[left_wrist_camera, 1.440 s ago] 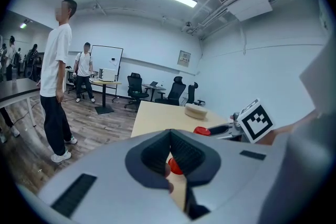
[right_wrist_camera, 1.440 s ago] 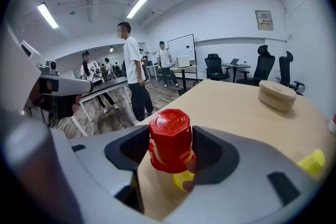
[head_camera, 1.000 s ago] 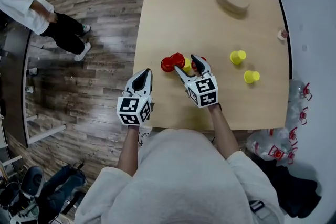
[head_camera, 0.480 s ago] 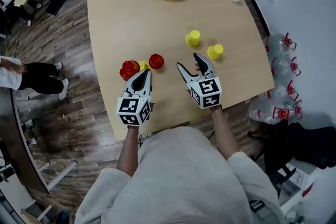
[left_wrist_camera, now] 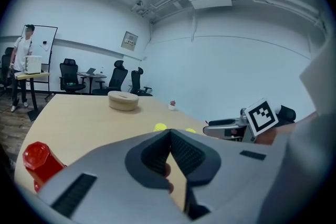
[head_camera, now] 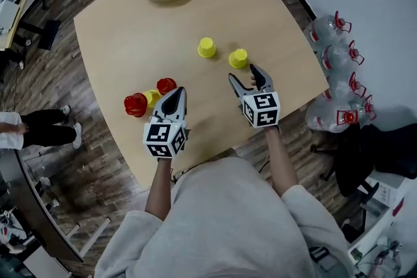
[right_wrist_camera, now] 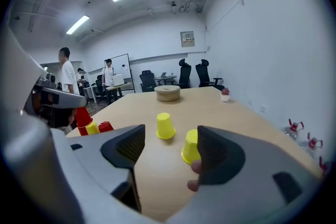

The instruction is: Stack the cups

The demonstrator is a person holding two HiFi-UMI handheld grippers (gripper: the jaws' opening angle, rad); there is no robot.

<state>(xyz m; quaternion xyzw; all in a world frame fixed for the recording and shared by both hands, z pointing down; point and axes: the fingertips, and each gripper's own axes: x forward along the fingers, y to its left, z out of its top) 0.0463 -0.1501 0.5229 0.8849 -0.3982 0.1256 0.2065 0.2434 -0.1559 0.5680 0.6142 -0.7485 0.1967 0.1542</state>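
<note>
The left hand-held gripper (head_camera: 177, 94) is squeezed closed, empty. The right hand-held gripper (head_camera: 243, 77) is spread wide by a yellow plastic cup (head_camera: 238, 58).

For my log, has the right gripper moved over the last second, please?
Yes. The right gripper has gone from beside the red cups to the nearer yellow cup, jaws open.
</note>
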